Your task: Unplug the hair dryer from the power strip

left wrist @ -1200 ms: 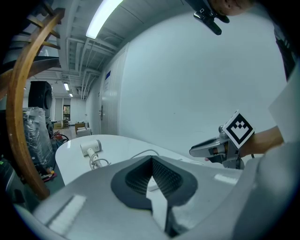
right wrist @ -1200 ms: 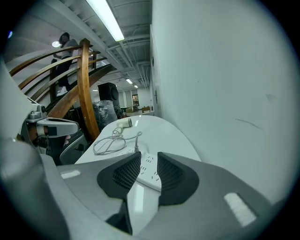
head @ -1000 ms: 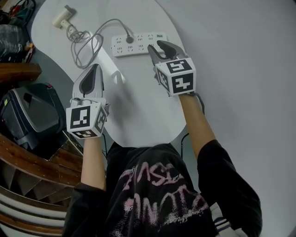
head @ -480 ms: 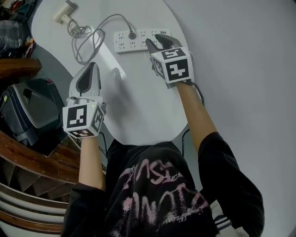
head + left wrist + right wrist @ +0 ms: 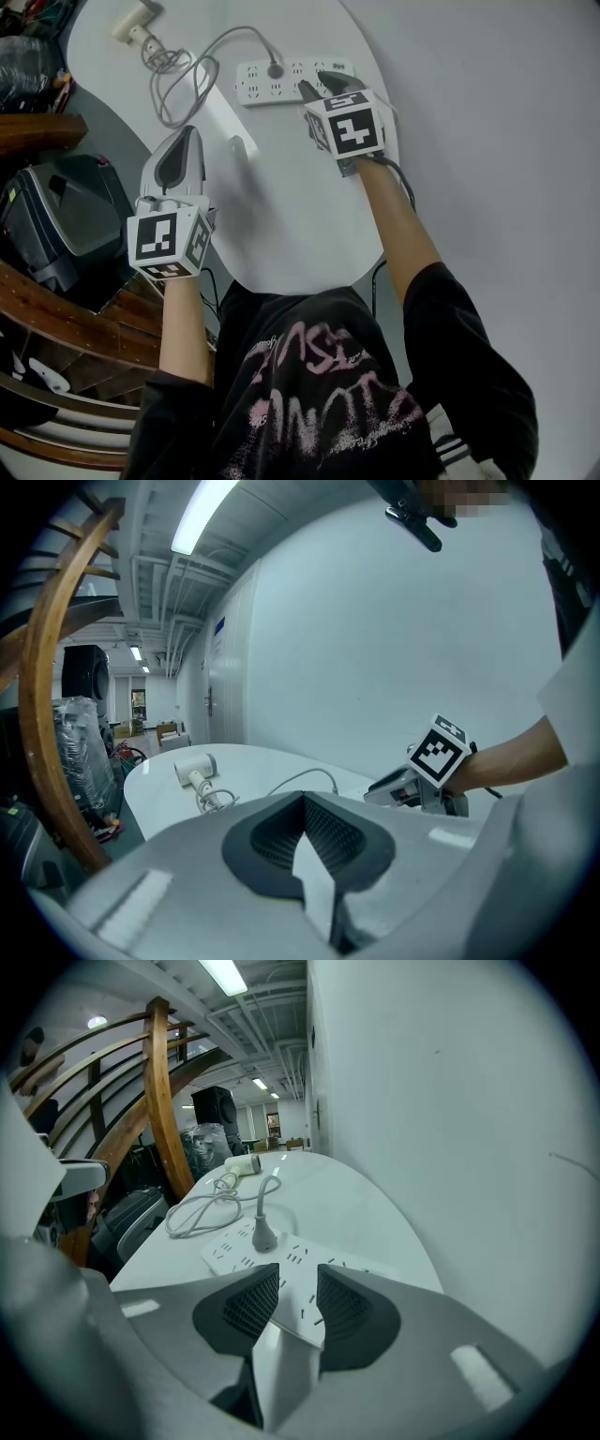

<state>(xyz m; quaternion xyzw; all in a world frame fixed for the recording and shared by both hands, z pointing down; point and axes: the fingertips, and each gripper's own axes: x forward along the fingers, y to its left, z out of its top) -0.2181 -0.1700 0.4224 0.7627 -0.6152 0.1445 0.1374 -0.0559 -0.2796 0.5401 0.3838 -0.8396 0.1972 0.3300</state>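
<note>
Forward toward 12 o'clock goes the right tool (image 5: 314,84): a second ago it hung just short of the power strip (image 5: 258,89), and now its tips lie over the strip's right-hand sockets.

The plug (image 5: 275,68) is not yet touched and sits upright in a socket near the strip's far edge. From it the cable (image 5: 178,89) loops off toward 10 o'clock, where the hair dryer (image 5: 131,26) lies at the far left of the counter (image 5: 281,216), well apart from both tools.

Seen from the right gripper view, the plug (image 5: 263,1235) stands ahead at about 11 o'clock of the jaws. They are only narrowly parted and grip nothing; the strip's white face shows through the gap.

The left tool (image 5: 190,133) has hardly shifted. It hovers near the counter's left edge, at about 7 o'clock of the strip, jaws closed together on nothing.

By my reading the reach is nearly done. The right tool looks set either to pin the strip or to slide left onto the plug, which would need the jaws wider. The strip is unheld and might lift with the plug.
</note>
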